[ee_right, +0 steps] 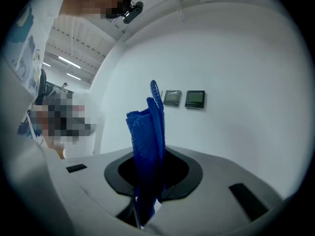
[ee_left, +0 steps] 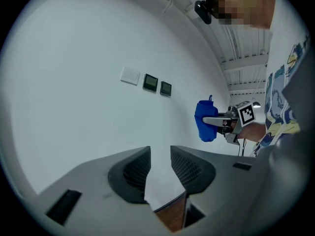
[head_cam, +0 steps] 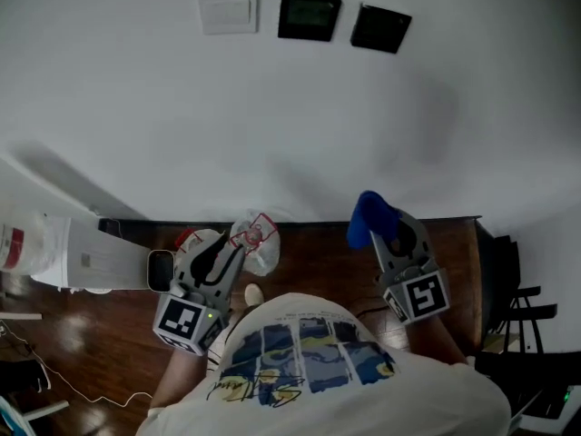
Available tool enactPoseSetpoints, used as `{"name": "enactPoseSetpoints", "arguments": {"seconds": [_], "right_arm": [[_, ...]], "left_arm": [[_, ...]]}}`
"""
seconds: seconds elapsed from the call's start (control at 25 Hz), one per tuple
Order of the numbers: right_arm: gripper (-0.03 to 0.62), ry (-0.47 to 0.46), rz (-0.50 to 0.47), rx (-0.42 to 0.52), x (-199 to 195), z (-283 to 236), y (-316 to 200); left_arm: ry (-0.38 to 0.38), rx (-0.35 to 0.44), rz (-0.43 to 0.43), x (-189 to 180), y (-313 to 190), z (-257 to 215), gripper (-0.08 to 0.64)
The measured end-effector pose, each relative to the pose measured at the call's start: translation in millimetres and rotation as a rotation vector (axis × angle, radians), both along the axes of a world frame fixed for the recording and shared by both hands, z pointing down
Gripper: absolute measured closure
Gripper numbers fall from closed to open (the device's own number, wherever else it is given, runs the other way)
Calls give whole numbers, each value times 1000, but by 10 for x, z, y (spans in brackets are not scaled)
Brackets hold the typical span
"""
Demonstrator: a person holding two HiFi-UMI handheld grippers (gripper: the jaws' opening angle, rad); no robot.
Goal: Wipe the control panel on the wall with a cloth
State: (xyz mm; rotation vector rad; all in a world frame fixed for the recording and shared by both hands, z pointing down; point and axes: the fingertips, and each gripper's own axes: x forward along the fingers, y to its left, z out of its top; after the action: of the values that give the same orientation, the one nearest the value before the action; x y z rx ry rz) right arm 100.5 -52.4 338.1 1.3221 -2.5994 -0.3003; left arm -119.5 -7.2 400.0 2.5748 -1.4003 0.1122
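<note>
Two dark control panels [head_cam: 310, 16] [head_cam: 380, 27] hang high on the white wall beside a white switch plate [head_cam: 227, 10]. My right gripper [head_cam: 388, 236] is shut on a blue cloth [head_cam: 369, 216], which stands up from its jaws well below the panels. The right gripper view shows that cloth [ee_right: 147, 132] upright in the right gripper [ee_right: 150, 181], with the panels [ee_right: 195, 99] beyond it. My left gripper [head_cam: 221, 260] is held low at the left. The left gripper [ee_left: 160, 168] has its jaws narrowly open with nothing between them, and it sees the panels [ee_left: 150, 82] and the cloth [ee_left: 205, 122].
A white box-like unit [head_cam: 86, 252] stands on the wooden floor at the left. A clear plastic bag with red print [head_cam: 257, 241] lies at the foot of the wall. A dark chair [head_cam: 508, 280] stands at the right. Thin cables [head_cam: 64, 384] trail across the floor at the lower left.
</note>
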Motion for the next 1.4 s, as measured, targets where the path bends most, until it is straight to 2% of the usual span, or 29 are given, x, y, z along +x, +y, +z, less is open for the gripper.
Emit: {"name": "enactPoseSetpoints", "arguments": {"seconds": [0.28,0.48,0.68,1.04,1.2,1.4], "right_arm": [[509,-100,-31,-71,1077,126,434],[509,-180,-17,-136,1767,232,625],[509,-201,-12,-102,2346,171,786],[511,-212,-15,-39,2791,65,1294],[511,-234,1,-28,2919,73,1444],[511,-220,-26,-4,2910,17,1598]], "left_arm": [[3,-3,-41,919,187,-177,436],[-40,8,-38,1565,373,-220,436],[-32,5,-29,2078,598,-249,436],[-60,21,25,2639,940,-300,436],[-70,27,35,2747,1080,-300,436],[-90,33,33,2779,1229,-291,436]]}}
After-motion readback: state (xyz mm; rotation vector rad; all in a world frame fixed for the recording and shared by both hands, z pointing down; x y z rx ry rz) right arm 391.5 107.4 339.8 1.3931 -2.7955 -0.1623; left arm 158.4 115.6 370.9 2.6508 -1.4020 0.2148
